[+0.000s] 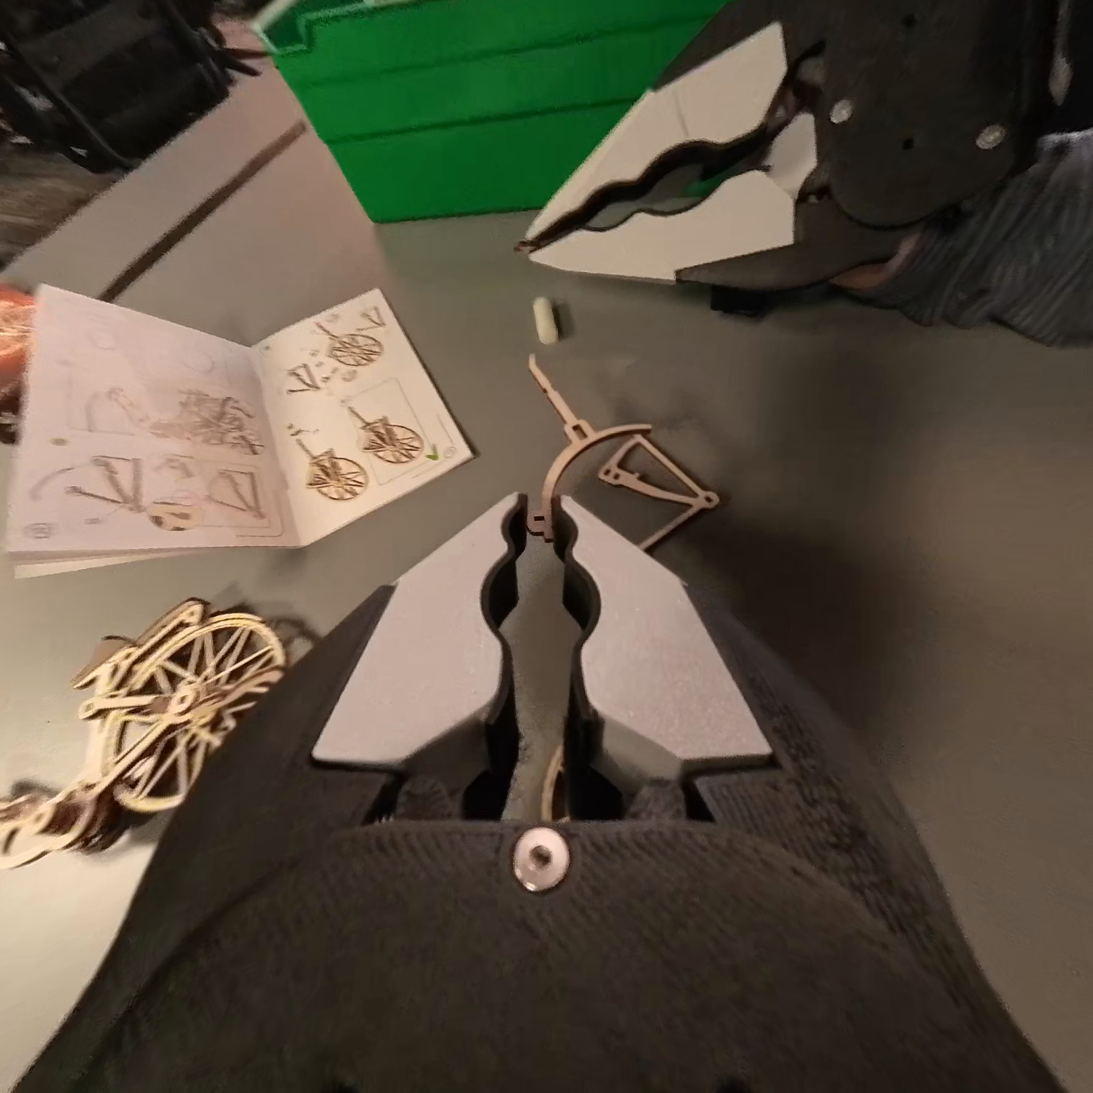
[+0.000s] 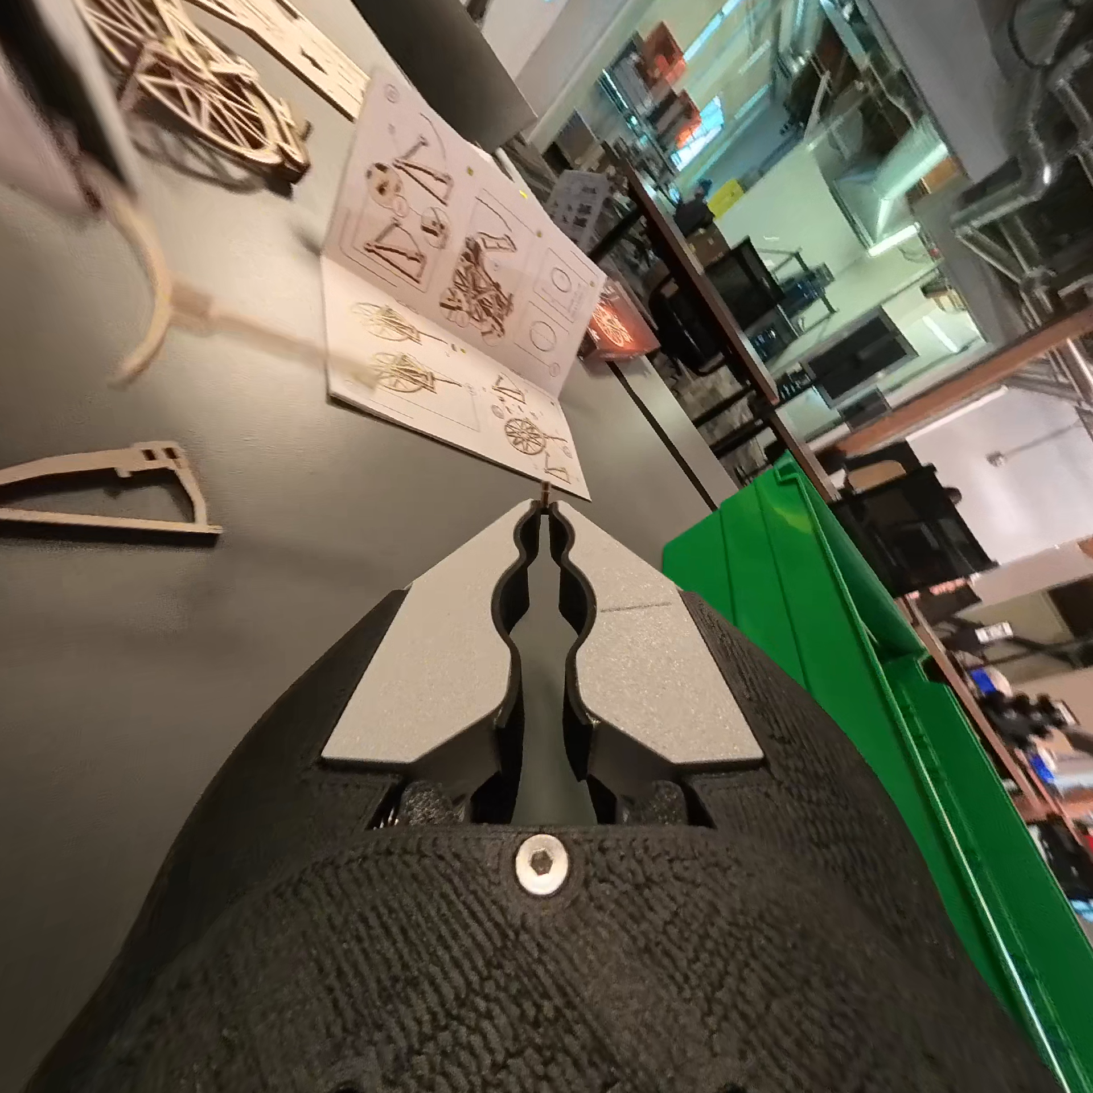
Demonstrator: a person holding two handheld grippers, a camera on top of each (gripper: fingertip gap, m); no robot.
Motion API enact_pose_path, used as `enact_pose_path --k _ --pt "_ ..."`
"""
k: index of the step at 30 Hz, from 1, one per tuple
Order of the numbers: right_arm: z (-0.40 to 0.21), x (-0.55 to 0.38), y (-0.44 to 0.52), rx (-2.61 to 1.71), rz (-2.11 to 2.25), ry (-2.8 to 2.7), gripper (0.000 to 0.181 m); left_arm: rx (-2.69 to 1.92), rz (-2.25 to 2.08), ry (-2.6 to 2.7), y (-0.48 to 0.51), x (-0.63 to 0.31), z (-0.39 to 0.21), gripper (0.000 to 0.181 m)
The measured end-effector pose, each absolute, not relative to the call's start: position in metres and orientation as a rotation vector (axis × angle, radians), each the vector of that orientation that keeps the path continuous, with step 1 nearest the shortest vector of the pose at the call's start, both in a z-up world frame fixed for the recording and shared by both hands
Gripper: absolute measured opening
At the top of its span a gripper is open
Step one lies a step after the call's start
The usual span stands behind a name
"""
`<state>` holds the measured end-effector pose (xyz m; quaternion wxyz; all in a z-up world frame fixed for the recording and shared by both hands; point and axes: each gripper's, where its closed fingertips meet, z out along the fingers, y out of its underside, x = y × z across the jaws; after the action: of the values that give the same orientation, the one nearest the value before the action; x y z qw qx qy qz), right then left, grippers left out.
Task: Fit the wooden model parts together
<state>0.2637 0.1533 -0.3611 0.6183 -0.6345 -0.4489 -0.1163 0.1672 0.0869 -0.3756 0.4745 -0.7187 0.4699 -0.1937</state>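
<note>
My left gripper [image 1: 543, 510] is shut on the lower end of a curved wooden arc [image 1: 591, 442] with a thin rod fixed across it, held just above the grey table [image 1: 857, 621]. A triangular wooden frame [image 1: 707, 500] lies flat on the table just beyond the arc. My right gripper [image 2: 545, 513] is shut on a tiny wooden pin [image 2: 545, 491] that pokes out at its tips. It shows closed at the upper right of the left wrist view [image 1: 526, 245]. In the right wrist view the arc [image 2: 161, 284] is blurred at the upper left and the frame [image 2: 89, 470] lies at the left.
An open instruction booklet [image 1: 177, 414] [image 2: 449, 266] lies on the table. A spoked wooden wheel assembly [image 1: 177, 701] [image 2: 195, 94] sits beside it. A green bin [image 1: 449, 118] [image 2: 828, 680] stands at the table's far side. A small white cylinder [image 1: 545, 319] lies between the grippers. My right fingertips sit around 12 centimeters from my left ones.
</note>
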Motion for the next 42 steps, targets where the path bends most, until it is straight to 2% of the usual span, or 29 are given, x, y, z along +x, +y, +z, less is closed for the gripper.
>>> enact_pose_path --k 8,24,42 --pt "-0.365 0.264 0.154 -1.475 -0.295 -1.048 0.000 -1.826 -0.413 0.998 0.073 0.180 -0.358 0.007" --pt "-0.364 0.256 0.146 -1.446 -0.228 -1.083 0.000 -2.110 -0.266 0.785 0.070 0.182 -0.405 0.006" --pt "-0.358 0.256 0.143 -1.425 -0.174 -1.060 0.000 -2.175 -0.252 0.643 0.069 0.185 -0.404 0.007"
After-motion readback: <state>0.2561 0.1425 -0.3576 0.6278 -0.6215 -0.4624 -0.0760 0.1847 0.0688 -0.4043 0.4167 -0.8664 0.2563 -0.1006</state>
